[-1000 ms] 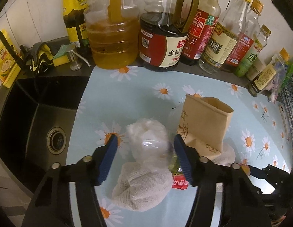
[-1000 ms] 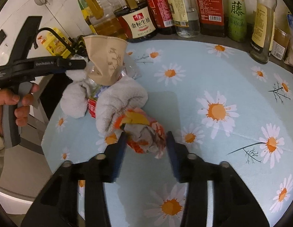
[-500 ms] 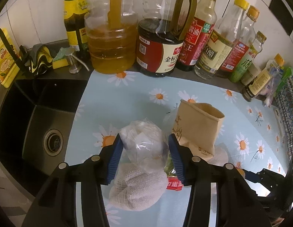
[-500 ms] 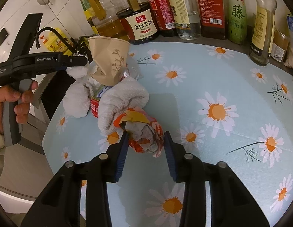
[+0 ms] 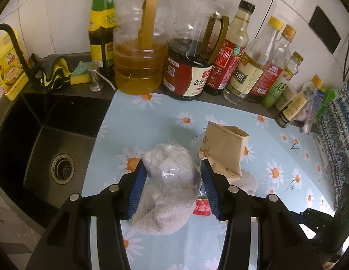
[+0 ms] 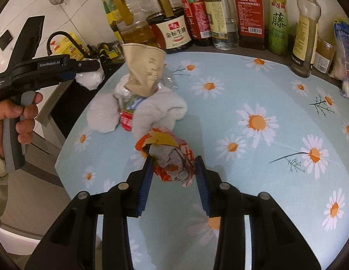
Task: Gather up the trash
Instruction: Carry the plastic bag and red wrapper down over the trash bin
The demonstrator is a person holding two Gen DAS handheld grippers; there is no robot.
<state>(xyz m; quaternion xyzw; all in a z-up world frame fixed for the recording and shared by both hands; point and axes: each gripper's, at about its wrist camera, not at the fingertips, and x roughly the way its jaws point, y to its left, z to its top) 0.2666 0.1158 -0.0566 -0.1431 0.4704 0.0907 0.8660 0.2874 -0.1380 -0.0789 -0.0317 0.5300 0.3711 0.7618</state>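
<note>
Left gripper (image 5: 172,173) first: jaws narrowed onto a clear plastic bag of white scraps (image 5: 171,168), blue pads pressing both sides, so that's a grip, and in the right wrist view the bag (image 6: 90,77) looks lifted clear of the cloth, out over the counter edge. Below and just ahead of those jaws sits a grey rag (image 5: 162,216), a red wrapper (image 5: 202,207) at the right pad, and right of the jaws a brown paper bag (image 5: 221,153) stands open-topped on the daisy tablecloth (image 5: 151,121). Sink (image 5: 48,148) well off to the left. Over to the right gripper (image 6: 173,168): jaws closed down on a crumpled orange-red wrapper ball (image 6: 172,157), pads touching both flanks; can't tell if it's off the cloth yet, looks abt resting. Ahead of those jaws the rag (image 6: 160,110) again, paper bag (image 6: 144,69) beyond. Step, I'd say: both pieces gripped, pickup phase. Next calls for lifting the wrapper w/o dragging the rag, then carrying both to a bin; none in view.
</note>
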